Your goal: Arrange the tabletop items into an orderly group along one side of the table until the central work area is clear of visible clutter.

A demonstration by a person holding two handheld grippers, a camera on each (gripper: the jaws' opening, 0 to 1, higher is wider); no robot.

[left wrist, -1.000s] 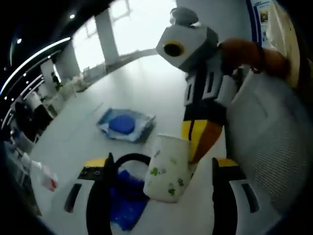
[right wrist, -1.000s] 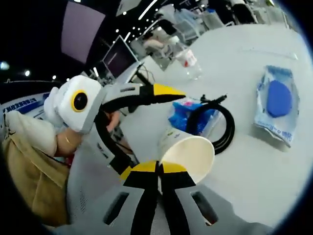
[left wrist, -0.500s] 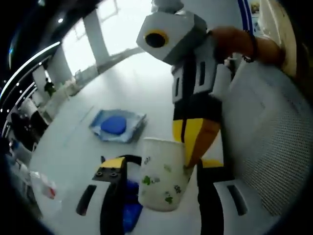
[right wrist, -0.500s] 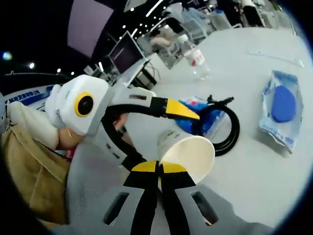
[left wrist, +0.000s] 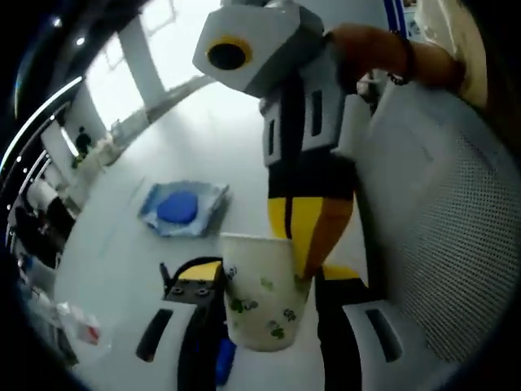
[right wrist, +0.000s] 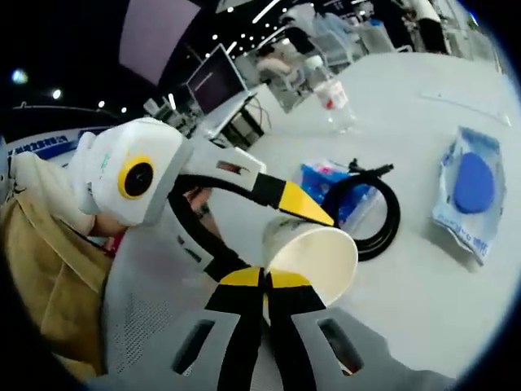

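White paper with small green prints makes up the cup [left wrist: 262,289], which sits between the wide-parted jaws of the left gripper [left wrist: 269,318] in the left gripper view. Those jaws bracket it without clearly pressing (contact on the near side is hard to read). Beyond it on the pale counter [left wrist: 203,155] lie a blue-centred packet [left wrist: 181,209] and, low beside the cup, part of a black cable coil [left wrist: 195,269] over something blue.

In the right gripper view, the right gripper [right wrist: 264,281] has its jaws clenched on the cup's rim, mouth toward the camera, so the cup [right wrist: 313,257] hangs above the counter's near edge. The left gripper [right wrist: 301,204] reaches in from the left, one yellow tip touching the cup's far side. Past it sit the cable coil [right wrist: 370,213], the blue packet [right wrist: 472,191] and a clear bottle [right wrist: 334,98].

For a clean handover, the left jaws should close squarely on the wall below the rim, gently enough not to crush the paper, before the right lets go.
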